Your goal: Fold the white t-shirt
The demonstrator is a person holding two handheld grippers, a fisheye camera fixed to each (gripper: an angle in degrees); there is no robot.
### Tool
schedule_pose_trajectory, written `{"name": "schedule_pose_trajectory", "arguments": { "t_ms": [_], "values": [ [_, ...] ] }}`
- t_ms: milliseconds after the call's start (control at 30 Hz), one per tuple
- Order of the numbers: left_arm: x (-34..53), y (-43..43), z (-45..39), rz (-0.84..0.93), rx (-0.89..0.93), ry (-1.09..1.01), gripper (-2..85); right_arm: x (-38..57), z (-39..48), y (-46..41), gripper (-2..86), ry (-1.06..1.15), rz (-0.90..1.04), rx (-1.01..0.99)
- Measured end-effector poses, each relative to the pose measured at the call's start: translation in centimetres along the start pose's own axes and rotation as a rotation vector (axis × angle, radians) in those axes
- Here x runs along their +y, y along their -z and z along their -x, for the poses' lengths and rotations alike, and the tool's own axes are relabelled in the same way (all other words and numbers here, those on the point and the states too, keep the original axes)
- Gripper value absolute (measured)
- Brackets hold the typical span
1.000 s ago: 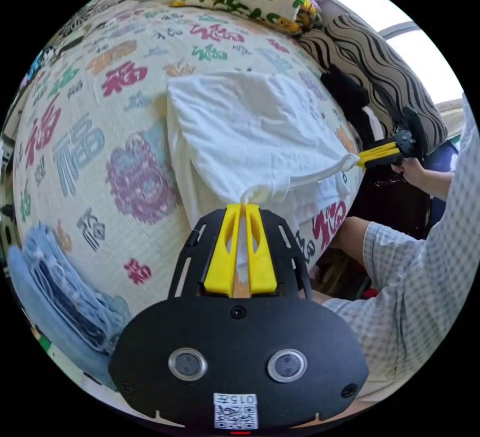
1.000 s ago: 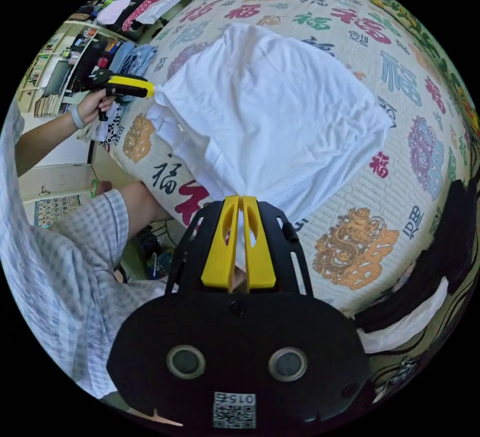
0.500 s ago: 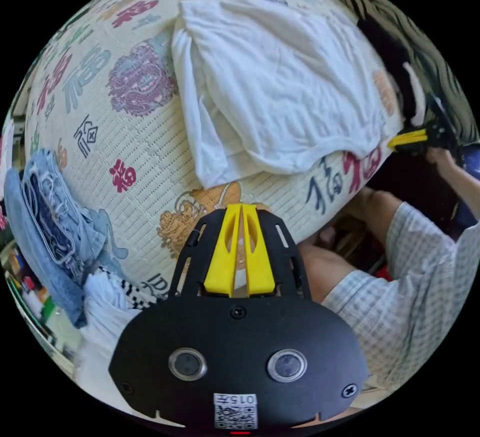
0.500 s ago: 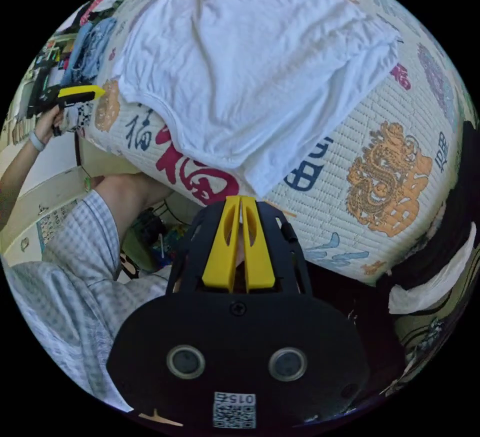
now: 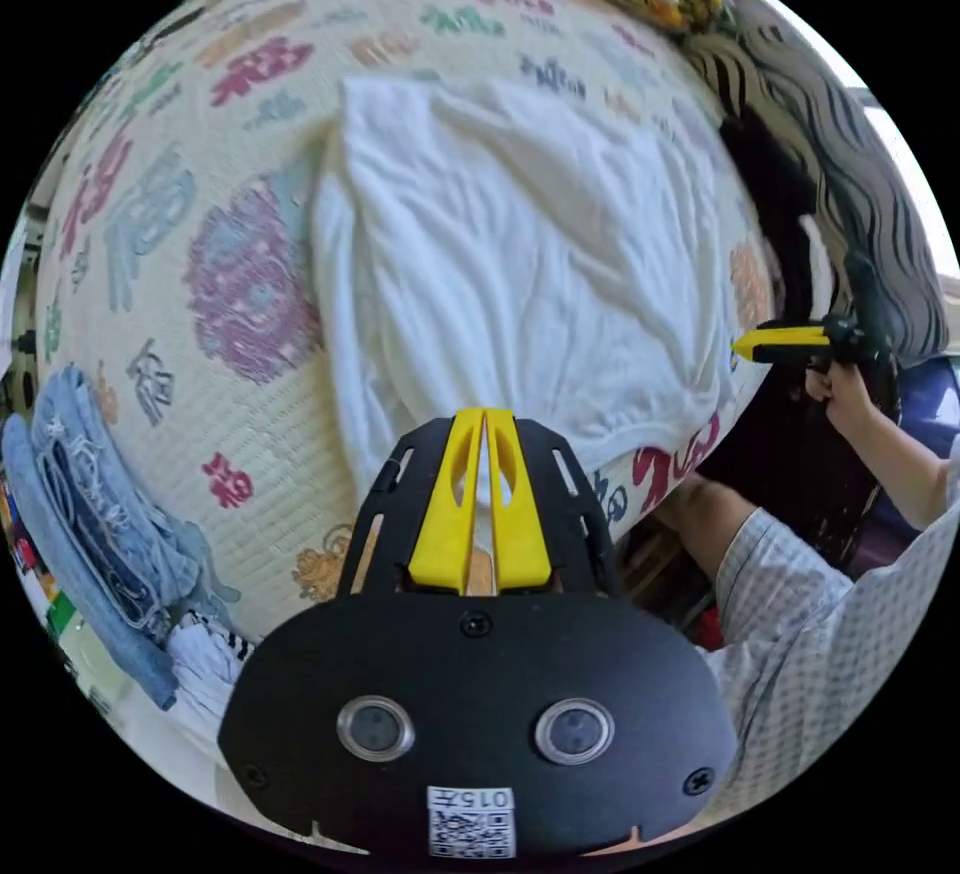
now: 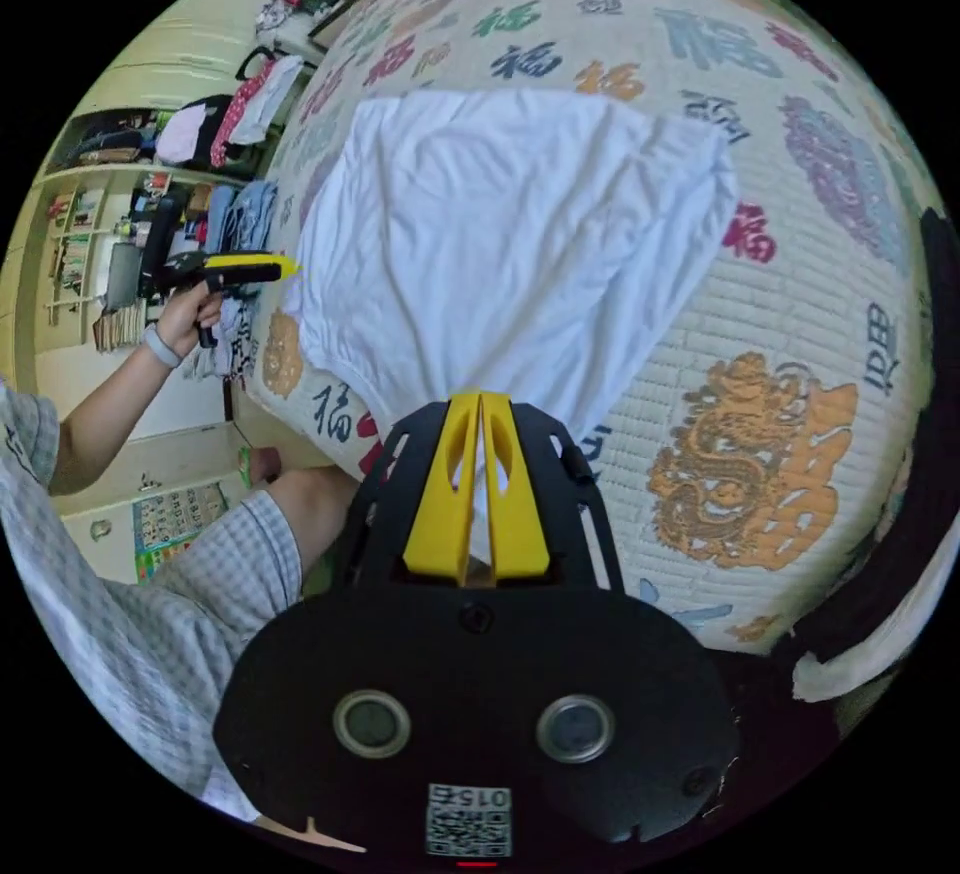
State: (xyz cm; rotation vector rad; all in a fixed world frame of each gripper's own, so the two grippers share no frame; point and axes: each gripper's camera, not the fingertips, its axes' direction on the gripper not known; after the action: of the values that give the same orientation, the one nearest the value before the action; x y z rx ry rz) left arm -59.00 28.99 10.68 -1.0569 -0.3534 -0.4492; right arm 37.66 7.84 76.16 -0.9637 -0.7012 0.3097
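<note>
The white t-shirt (image 5: 520, 254) lies spread on the bed (image 5: 200, 214), reaching down to the bed's near edge. The left gripper (image 5: 484, 422) has its yellow jaws drawn nearly together, with white cloth showing in the narrow gap between them; whether they truly pinch it cannot be told. The right gripper (image 6: 481, 406) looks the same, jaws close with cloth between. A pile of jeans (image 5: 90, 504) sits at the bed's corner.
</note>
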Motion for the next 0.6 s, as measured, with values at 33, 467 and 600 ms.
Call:
{"name": "schedule_pose_trajectory", "arguments": {
  "t_ms": [33,467,600],
  "values": [
    [-1.1,1.5,1.5,-0.065,0.022,0.036,0.9,-1.2,-2.2,1.5,1.4,-0.079,-0.061,-0.028],
    [-12.5,-0.8,9.7,-0.014,0.188,0.160,1.8,-9.8,-11.1,2.5,1.9,-0.317,-0.166,-0.310],
    [-11.3,0.5,11.3,-0.086,0.140,0.178,0.2,-8.4,-12.8,4.5,0.7,-0.424,-0.238,-0.231]
  ]
}}
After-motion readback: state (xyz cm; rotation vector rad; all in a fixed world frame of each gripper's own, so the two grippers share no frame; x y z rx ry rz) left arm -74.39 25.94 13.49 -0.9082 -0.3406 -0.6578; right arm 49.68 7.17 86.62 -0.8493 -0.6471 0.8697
